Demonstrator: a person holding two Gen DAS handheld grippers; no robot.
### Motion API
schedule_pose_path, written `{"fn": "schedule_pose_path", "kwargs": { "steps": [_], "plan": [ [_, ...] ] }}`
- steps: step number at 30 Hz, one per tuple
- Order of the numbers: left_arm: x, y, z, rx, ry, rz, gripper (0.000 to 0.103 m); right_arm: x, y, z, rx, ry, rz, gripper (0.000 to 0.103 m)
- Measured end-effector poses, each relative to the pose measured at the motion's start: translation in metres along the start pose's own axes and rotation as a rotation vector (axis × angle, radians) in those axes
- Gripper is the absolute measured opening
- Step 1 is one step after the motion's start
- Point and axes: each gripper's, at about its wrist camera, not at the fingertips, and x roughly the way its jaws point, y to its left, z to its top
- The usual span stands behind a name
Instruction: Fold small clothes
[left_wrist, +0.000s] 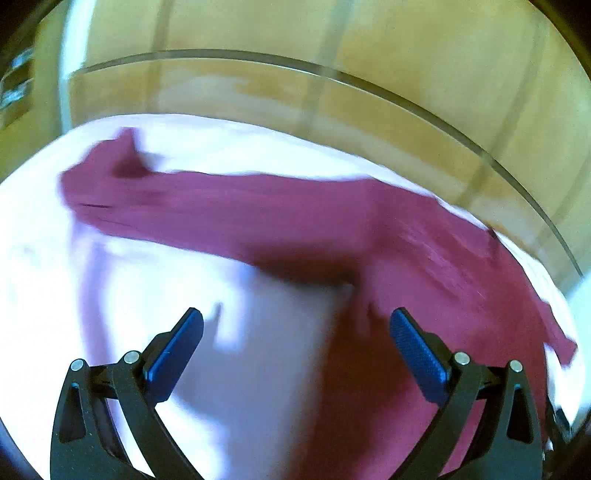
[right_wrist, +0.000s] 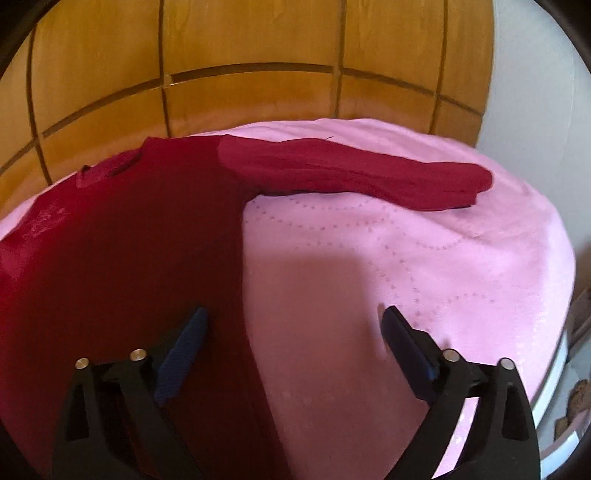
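**Red top laid out, sleeves still to fold**

A dark red long-sleeved top (right_wrist: 122, 236) lies flat on a pink quilted bedspread (right_wrist: 424, 266), its neckline toward the wooden headboard (right_wrist: 240, 55), one sleeve (right_wrist: 351, 171) stretched sideways along the headboard side. The right gripper (right_wrist: 293, 325) hovers at the garment's side edge, jaws spread wide and empty; the left gripper (left_wrist: 295, 326), likewise agape and holding nothing, hangs over the opposite edge in a blurred view. A clean fold likely means pinching each sleeve near its cuff and drawing it across the body without dragging the body
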Motion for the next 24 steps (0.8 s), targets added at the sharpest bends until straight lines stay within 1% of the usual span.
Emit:
{"fn": "schedule_pose_path", "kwargs": {
  "steps": [2, 3, 8, 9, 10, 13, 15, 16, 18, 20, 22, 23, 24],
  "plan": [
    [0.002, 0.025, 0.011, -0.053, -0.006, 0.048, 0.101, -0.002, -0.002, -0.001, 0.006, -0.006, -0.013, 0.098],
    [0.003, 0.045, 0.020, -0.108, -0.011, 0.082, 0.101, -0.002, -0.002, -0.002, 0.007, -0.010, -0.013, 0.098],
    [0.000, 0.117, 0.038, -0.330, -0.061, 0.146, 0.101, -0.002, -0.004, -0.002, 0.023, -0.021, 0.000, 0.098],
    [0.000, 0.126, 0.040, -0.356, -0.067, 0.151, 0.101, 0.000, -0.003, -0.003, 0.023, -0.022, 0.000, 0.098],
    [0.001, 0.143, 0.044, -0.403, -0.080, 0.154, 0.101, 0.001, -0.003, -0.003, 0.021, -0.025, -0.003, 0.098],
    [0.001, 0.175, 0.050, -0.488, -0.104, 0.151, 0.100, 0.000, 0.000, -0.003, 0.015, -0.032, -0.012, 0.098],
    [0.004, 0.194, 0.055, -0.550, -0.117, 0.133, 0.099, 0.000, 0.001, -0.004, 0.010, -0.036, -0.020, 0.098],
    [0.008, 0.203, 0.058, -0.590, -0.111, 0.114, 0.097, 0.000, 0.001, -0.003, 0.008, -0.038, -0.022, 0.098],
    [0.021, 0.215, 0.063, -0.648, -0.078, 0.050, 0.080, 0.000, 0.002, -0.003, 0.005, -0.039, -0.025, 0.098],
    [0.029, 0.217, 0.069, -0.650, -0.065, 0.031, 0.075, 0.000, 0.001, -0.003, 0.005, -0.040, -0.025, 0.098],
    [0.038, 0.218, 0.074, -0.639, -0.052, -0.004, 0.069, 0.000, 0.001, -0.003, 0.007, -0.038, -0.022, 0.098],
    [0.042, 0.218, 0.077, -0.638, -0.045, -0.007, 0.062, 0.001, 0.001, -0.003, 0.007, -0.038, -0.022, 0.098],
    [0.048, 0.219, 0.081, -0.637, -0.034, -0.008, 0.052, 0.001, 0.001, -0.003, 0.008, -0.038, -0.021, 0.098]
  ]
}}
